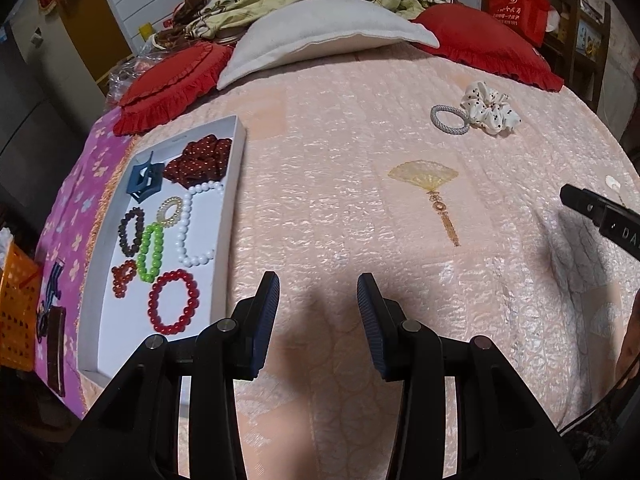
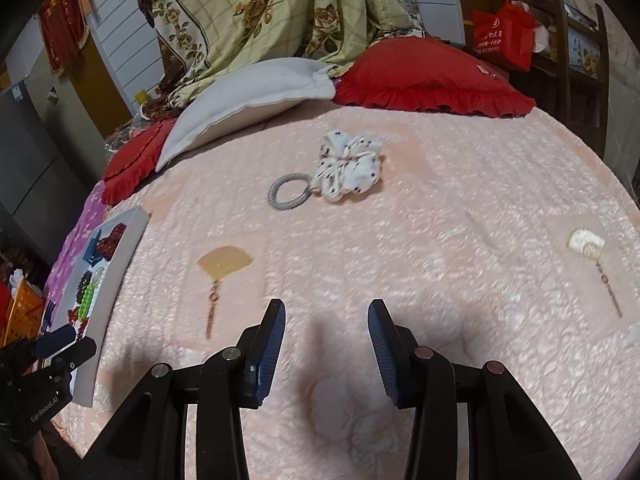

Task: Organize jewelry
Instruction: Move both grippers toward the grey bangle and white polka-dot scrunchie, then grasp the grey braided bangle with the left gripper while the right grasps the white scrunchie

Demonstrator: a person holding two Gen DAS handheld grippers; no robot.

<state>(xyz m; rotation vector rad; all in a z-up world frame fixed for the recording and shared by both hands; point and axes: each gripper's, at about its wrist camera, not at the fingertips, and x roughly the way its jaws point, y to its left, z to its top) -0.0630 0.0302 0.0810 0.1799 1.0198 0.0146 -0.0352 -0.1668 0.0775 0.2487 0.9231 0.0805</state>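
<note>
A white tray (image 1: 240, 140) lies on the bed at the left; it holds a red bead bracelet (image 1: 173, 301), a green bead bracelet (image 1: 150, 254), a white bead necklace (image 1: 192, 224), a blue hair claw (image 1: 143, 182), a dark red scrunchie (image 1: 198, 162) and other pieces. On the bedspread lie a yellow fan hairpin (image 1: 426, 182) (image 2: 224, 266), a grey hair tie (image 1: 450, 119) (image 2: 289, 192), a white dotted scrunchie (image 1: 490, 112) (image 2: 348, 170) and a white fan hairpin (image 2: 586, 244). My left gripper (image 1: 318, 292) is open and empty beside the tray. My right gripper (image 2: 326, 322) is open and empty.
Red ruffled pillows (image 1: 172, 84) (image 2: 432, 76) and a white pillow (image 1: 320, 36) lie at the head of the bed. A floral quilt (image 2: 260, 12) is piled behind them. An orange basket (image 1: 16, 308) stands left of the bed. The tray also shows at the left in the right wrist view (image 2: 120, 264).
</note>
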